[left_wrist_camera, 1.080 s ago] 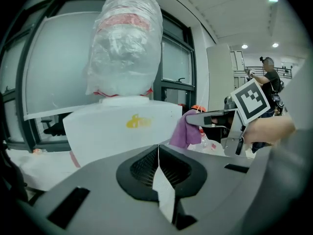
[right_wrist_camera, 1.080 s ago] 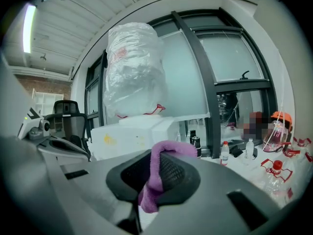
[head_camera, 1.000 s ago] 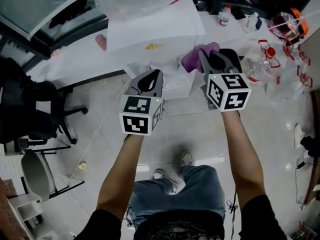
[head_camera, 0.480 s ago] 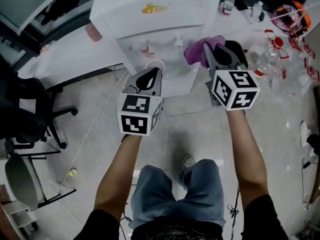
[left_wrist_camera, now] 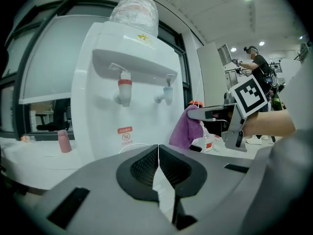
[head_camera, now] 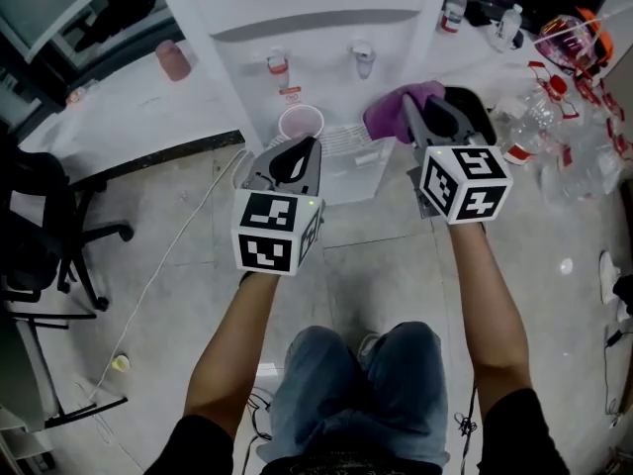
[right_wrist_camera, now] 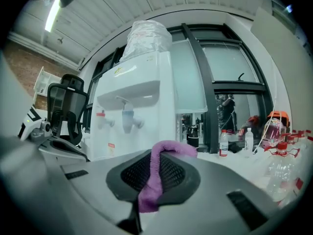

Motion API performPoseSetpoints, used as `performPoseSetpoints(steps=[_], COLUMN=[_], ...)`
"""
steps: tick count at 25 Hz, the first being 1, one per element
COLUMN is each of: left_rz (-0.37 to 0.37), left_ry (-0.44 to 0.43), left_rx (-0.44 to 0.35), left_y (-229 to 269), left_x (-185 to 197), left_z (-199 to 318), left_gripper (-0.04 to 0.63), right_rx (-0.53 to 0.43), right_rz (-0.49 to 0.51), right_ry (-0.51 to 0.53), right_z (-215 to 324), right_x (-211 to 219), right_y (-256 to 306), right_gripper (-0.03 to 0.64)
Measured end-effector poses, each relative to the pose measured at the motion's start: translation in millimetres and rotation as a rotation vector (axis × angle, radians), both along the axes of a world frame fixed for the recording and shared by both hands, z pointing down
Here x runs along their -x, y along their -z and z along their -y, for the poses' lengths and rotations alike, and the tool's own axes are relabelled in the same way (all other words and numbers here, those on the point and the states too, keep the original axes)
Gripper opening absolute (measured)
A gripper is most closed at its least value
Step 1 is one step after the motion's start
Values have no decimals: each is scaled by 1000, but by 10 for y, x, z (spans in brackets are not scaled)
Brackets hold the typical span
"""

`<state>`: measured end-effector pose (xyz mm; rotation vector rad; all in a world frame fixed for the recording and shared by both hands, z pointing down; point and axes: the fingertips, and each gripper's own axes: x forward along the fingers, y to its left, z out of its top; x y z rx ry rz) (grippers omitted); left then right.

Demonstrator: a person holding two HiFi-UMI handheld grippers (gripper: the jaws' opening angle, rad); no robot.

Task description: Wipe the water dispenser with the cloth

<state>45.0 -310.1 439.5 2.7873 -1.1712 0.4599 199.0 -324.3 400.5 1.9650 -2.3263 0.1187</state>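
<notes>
The white water dispenser (head_camera: 297, 18) stands ahead, with a red tap (left_wrist_camera: 124, 89) and a blue tap (left_wrist_camera: 167, 93) under its ledge and a bagged bottle (left_wrist_camera: 133, 9) on top. My right gripper (head_camera: 423, 115) is shut on the purple cloth (head_camera: 394, 109), held just right of the dispenser's drip tray (head_camera: 341, 139). The cloth (right_wrist_camera: 155, 175) runs up between the jaws. My left gripper (head_camera: 297, 156) is shut and holds nothing, low in front of the dispenser; a paper cup (head_camera: 301, 123) sits on the tray just beyond it.
A white counter (head_camera: 119, 107) with a pink cup (head_camera: 173, 59) runs left of the dispenser. Plastic bottles (head_camera: 554, 117) crowd the right side. An office chair (head_camera: 40, 226) stands at the left, and a cable (head_camera: 168, 265) trails over the tiled floor.
The view has tipped down and the dispenser's front with both taps has come into sight. Both grippers stay in front of it, the right still gripping the cloth.
</notes>
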Motion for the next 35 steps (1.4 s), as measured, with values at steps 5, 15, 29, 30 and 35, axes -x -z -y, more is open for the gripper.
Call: performPoseSetpoints(steps=[5, 15, 29, 30, 35], left_rz=[-8, -16, -60, -64, -46], left_ry=[5, 16, 31, 37, 57], left_rx=[-36, -73, -167, -176, -195], left_y=[-179, -282, 497, 565, 781], left_x=[81, 239, 410, 443, 610], left_z=[38, 57, 215, 234, 340], left_gripper=[26, 26, 28, 27, 26], right_rx=[-8, 4, -196, -210, -263], right_rz=[-4, 20, -63, -69, -65], right_ry=[-11, -32, 113, 134, 218], right_z=[7, -38, -333, -340, -278], right_x=[0, -6, 588, 666, 1024], right_y=[-296, -655, 647, 751, 1184], right_gripper=[32, 32, 32, 32, 32])
